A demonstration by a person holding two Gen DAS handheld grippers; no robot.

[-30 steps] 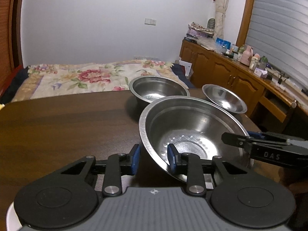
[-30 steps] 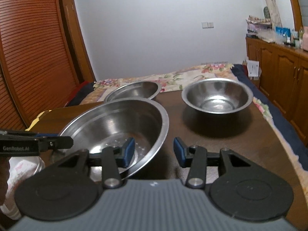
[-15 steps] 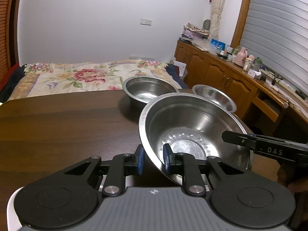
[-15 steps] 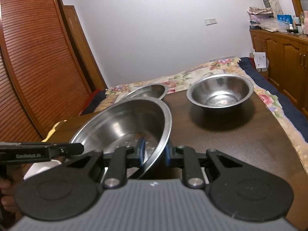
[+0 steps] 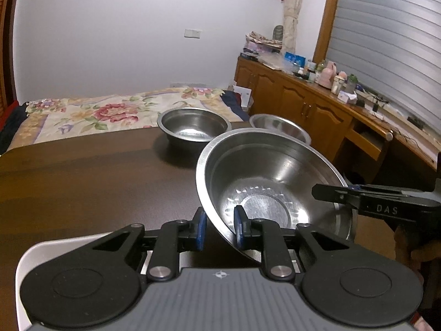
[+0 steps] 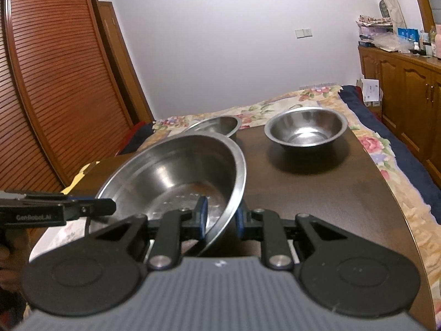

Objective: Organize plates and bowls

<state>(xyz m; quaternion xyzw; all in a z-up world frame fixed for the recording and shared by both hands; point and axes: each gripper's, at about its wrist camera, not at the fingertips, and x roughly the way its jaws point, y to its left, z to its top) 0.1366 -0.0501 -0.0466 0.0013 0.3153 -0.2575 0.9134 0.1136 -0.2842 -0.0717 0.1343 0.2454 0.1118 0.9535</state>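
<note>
The large steel basin (image 5: 275, 187) hangs between the two tongs, tipped off the dark wooden surface (image 5: 82, 182), each pair biting an opposite side of its rim. The left tongs (image 5: 219, 227) are clenched on the rim's near-left edge, one pad inside the wall and one outside; their jaws have just been closing onto it. The right tongs (image 6: 220, 218) grip the opposite edge in the same way, also just closed on the rim. Neither hand is nearer: the basin spans the gap from one to the other.

Straight ahead of the basin, farther along the surface, stand a deep steel bowl (image 5: 194, 127) and a shallower steel bowl (image 5: 278, 127), near each other, the shallow one close to the surface's edge. The basin's far rim partly hides the shallow bowl from both views, so I judge the carry must clear both. Beyond lies a floral-covered bed (image 5: 96, 113).
</note>
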